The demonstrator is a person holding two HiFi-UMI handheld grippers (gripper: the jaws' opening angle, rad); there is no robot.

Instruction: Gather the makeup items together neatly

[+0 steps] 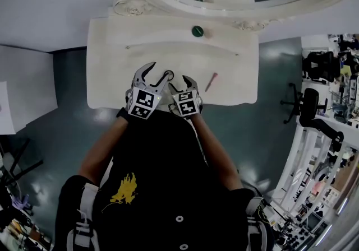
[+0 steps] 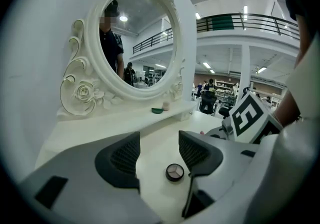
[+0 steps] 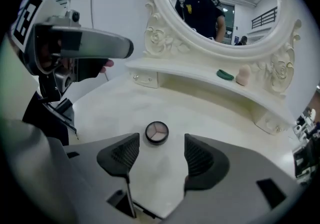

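Though both grippers hover close over it, the round black compact with a three-part powder pan (image 3: 156, 133) lies ungripped on the white dressing table (image 1: 112, 59), in front of the ornate oval white mirror (image 2: 137, 33). The left gripper (image 2: 159, 150) and right gripper (image 3: 161, 153) have their jaws apart, holding nothing. Nothing looks gathered yet: the slim red pencil (image 1: 211, 82) lies well apart toward the mirror's right, and the small green dish-shaped item (image 3: 224, 74) and pale pink sponge (image 3: 243, 75) sit at the mirror's foot.
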